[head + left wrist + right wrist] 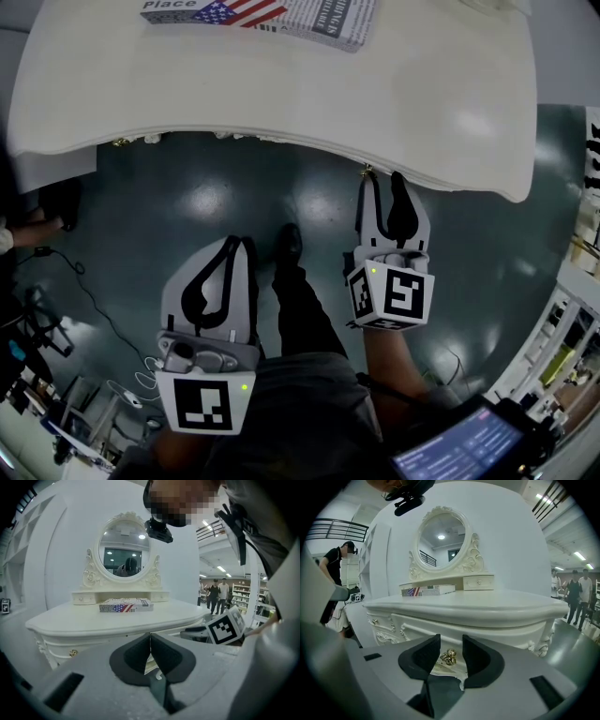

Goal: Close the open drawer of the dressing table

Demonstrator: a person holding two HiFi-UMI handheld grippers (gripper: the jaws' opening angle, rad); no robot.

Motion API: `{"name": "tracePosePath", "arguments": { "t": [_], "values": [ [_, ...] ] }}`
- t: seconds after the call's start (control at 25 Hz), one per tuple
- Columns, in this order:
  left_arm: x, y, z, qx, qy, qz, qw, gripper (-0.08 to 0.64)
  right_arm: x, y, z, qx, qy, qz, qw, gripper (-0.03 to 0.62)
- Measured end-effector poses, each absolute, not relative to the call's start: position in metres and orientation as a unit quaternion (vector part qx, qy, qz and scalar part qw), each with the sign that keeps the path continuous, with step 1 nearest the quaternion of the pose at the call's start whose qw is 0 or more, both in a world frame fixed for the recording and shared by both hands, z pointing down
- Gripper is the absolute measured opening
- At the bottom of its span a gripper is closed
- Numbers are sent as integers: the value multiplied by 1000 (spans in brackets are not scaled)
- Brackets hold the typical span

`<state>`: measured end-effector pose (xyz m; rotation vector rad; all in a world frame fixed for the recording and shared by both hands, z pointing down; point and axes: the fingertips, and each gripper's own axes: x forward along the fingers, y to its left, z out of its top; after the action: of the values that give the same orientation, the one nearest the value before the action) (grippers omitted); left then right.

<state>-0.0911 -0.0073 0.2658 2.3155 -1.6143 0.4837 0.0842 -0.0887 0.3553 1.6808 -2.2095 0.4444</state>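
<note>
My left gripper (150, 643) hung low and back from the furniture, its jaws pressed together on nothing. My right gripper (450, 640) was forward, jaws parted. The gold drawer handle (449, 657) showed in the gap between them, though I could not tell whether either pad touched it. Just behind the handle was the carved drawer front (423, 626), tucked under the overhanging lip of the dressing table (497, 605). From above, nothing stuck out past that lip except a glint of the handle, so I judged the drawer to be at or very near home, with the push in its last stage. The next move, as I read it, called for a short, straight press on the drawer front beside the handle. After that I would back the parted jaws off squarely, so as not to hook the ring and drag the drawer out again. Farther back on the tabletop lay a flag-printed box (426, 590), and beyond it rose the oval mirror (443, 535).
</note>
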Motion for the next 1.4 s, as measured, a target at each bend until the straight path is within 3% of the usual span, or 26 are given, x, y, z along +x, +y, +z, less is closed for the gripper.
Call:
{"name": "tracePosePath", "arguments": {
  "t": [1.0, 1.4],
  "values": [
    [-99, -5, 254, 799, -565, 162, 127, 17, 77, -93, 348, 590, -779, 149, 153, 137],
    [-90, 6, 203, 828, -542, 123, 76, 17, 52, -40, 284, 580, -795, 129, 120, 137]
  ]
}}
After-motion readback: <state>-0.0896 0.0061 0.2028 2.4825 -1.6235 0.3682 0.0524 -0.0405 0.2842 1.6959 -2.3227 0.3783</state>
